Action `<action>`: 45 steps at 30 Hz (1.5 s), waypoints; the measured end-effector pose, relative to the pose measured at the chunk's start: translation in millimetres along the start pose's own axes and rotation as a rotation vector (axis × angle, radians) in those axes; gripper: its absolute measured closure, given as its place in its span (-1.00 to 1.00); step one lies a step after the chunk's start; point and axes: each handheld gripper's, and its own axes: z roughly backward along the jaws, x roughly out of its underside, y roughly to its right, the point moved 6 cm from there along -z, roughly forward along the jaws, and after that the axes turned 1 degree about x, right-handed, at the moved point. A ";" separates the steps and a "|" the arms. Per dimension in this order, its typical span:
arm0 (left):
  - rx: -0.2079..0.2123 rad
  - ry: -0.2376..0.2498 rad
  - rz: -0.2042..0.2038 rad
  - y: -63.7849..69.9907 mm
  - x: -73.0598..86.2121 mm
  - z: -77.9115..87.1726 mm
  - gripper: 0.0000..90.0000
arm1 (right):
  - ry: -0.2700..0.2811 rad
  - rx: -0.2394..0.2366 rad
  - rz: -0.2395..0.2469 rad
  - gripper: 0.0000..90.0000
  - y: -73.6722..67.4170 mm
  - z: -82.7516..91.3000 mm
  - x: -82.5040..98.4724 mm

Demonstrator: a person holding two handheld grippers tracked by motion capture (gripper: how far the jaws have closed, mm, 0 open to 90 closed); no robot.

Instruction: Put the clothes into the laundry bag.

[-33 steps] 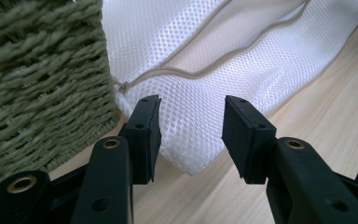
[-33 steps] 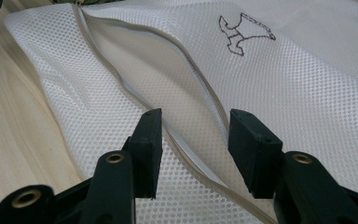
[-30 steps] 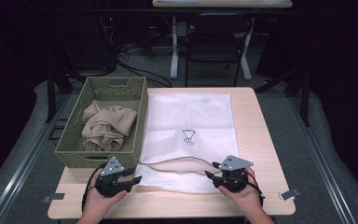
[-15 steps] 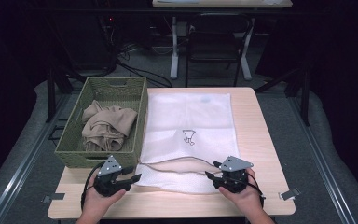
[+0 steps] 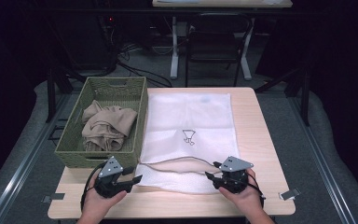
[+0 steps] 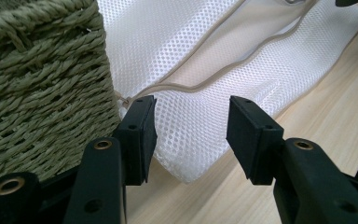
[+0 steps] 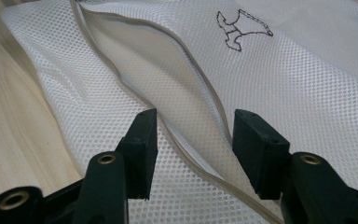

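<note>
Mesh laundry bag (image 5: 189, 135) lies flat on desk (image 5: 261, 140), open zip mouth at near edge, w/ both grippers at it. Left gripper (image 5: 131, 178): fingers (image 6: 140, 135) have just been opening, part-open astride bag's near corner, not pinching. Right gripper (image 5: 213, 174): fingers (image 7: 142, 144) have just been opening, wide apart over zip edge, nothing held. Farther left, wicker basket (image 5: 70, 154) beside bag holds beige garment (image 5: 106, 127). Step looks like readying bag mouth; next prob needs closing on upper lip & lifting it.

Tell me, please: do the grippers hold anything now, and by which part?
Nothing is held. Both the left gripper and the right gripper stand open over the mesh bag.
</note>
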 end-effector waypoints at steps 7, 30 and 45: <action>-0.024 0.026 -0.019 3.5 -6.6 9.6 0.05 | -0.003 -0.002 -0.001 0.12 -0.1 -0.5 0.2; -0.050 0.099 0.078 -9.9 -22.3 45.9 -0.02 | 0.027 0.000 0.001 0.14 -1.4 0.9 -2.9; -0.139 0.129 0.146 -35.8 -19.8 65.3 -0.06 | 0.021 -0.007 0.001 0.13 -2.3 -0.1 -2.5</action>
